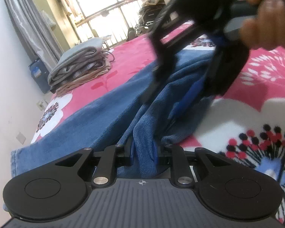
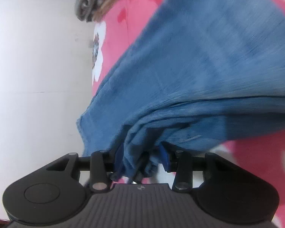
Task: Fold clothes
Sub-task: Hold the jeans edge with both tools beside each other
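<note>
Now, step: laying jeans fold flat on blanket.
Left gripper: pinching denim bunch.
Right gripper: jaws parted, denim loose between.
Advice: release together, keep edges aligned beside stack.

I count one blue denim garment spread on one pink floral blanket, one stack of folded clothes at the far left, and my two grippers, left and right.

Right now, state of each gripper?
Left gripper: closed on the blue jeans.
Right gripper: jaws apart, jeans bunched between them; grip cannot be told.
</note>
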A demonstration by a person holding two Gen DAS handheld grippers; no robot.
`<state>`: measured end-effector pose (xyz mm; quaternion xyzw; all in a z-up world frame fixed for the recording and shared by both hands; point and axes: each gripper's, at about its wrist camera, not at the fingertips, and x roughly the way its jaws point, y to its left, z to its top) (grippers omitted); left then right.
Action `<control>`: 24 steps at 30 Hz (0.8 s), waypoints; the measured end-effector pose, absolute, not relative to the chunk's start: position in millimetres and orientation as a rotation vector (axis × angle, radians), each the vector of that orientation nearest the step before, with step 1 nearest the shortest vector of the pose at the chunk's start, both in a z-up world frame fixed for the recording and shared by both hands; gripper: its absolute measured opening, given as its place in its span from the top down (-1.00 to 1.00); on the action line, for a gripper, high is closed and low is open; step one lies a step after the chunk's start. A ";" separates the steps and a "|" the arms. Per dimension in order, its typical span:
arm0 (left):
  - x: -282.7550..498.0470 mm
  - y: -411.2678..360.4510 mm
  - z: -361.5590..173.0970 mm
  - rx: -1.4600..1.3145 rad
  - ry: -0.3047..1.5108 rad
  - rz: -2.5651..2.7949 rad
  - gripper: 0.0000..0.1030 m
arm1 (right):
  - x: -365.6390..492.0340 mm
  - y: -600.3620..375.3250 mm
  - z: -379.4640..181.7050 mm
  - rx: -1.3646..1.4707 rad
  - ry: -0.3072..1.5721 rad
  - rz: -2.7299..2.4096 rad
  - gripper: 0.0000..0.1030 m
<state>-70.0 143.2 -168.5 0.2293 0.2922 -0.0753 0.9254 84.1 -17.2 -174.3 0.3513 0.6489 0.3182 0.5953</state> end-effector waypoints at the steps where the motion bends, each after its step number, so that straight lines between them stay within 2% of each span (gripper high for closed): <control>1: -70.9 142.7 -169.2 0.478 0.597 -0.156 0.64 | 86.7 -11.6 -178.2 0.825 1.527 0.743 0.14; 5: -74.1 139.5 -173.9 0.520 0.587 -0.163 0.65 | 91.3 1.8 -188.5 0.849 1.571 0.710 0.17; 9: -75.3 139.8 -171.8 0.532 0.567 -0.163 0.64 | 81.9 8.2 -173.7 0.743 1.455 0.759 0.65; 13: -71.7 146.4 -164.6 0.475 0.577 -0.155 0.61 | 56.2 20.7 -144.2 0.406 1.147 0.946 0.73; 15: -69.9 150.1 -162.0 0.436 0.598 -0.156 0.60 | 54.5 21.2 -146.0 0.369 1.111 0.964 0.78; 17: -71.6 152.3 -155.5 0.409 0.590 -0.143 0.51 | 52.1 16.3 -139.4 0.391 1.038 0.992 0.78; 18: -72.9 153.4 -150.9 0.393 0.582 -0.133 0.36 | 47.9 14.0 -133.0 0.377 0.975 1.013 0.78; 19: -73.0 156.0 -147.5 0.367 0.588 -0.130 0.33 | 42.8 14.1 -128.8 0.326 0.909 1.032 0.79; 22: -70.7 167.6 -149.4 0.290 0.648 -0.127 0.32 | 38.9 23.9 -148.0 0.152 0.893 1.019 0.81; 24: -72.8 170.8 -151.5 0.286 0.660 -0.129 0.32 | 38.9 21.5 -151.8 0.177 0.909 1.006 0.81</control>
